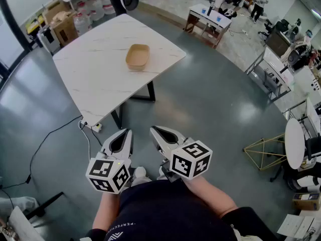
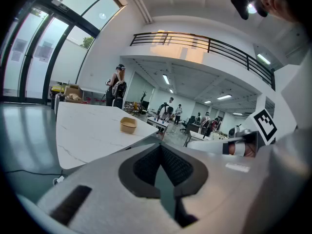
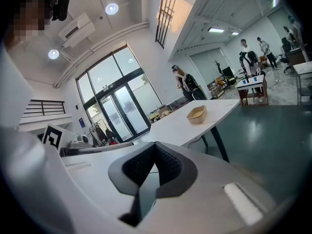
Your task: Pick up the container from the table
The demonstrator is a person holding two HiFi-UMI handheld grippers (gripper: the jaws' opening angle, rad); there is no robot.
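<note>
A tan oval container [image 1: 137, 56] sits alone on the white marble table [image 1: 95, 74], toward its far right side. Both grippers hang low in front of the person's body, well short of the table and over the grey floor. My left gripper [image 1: 126, 131] is shut with nothing between its jaws, and my right gripper [image 1: 155, 130] beside it is shut and empty too. In the left gripper view the container [image 2: 128, 125] is small and far off beyond the left gripper [image 2: 161, 148]. The right gripper view has the container [image 3: 197, 114] up and right of the right gripper [image 3: 156, 148].
Cardboard boxes [image 1: 62, 24] and water jugs stand behind the table. A desk [image 1: 208, 16] with people around it is at the back right. A cable [image 1: 47, 142] and a power strip [image 1: 95, 127] lie on the floor near the table legs. A yellow frame [image 1: 263, 152] stands right.
</note>
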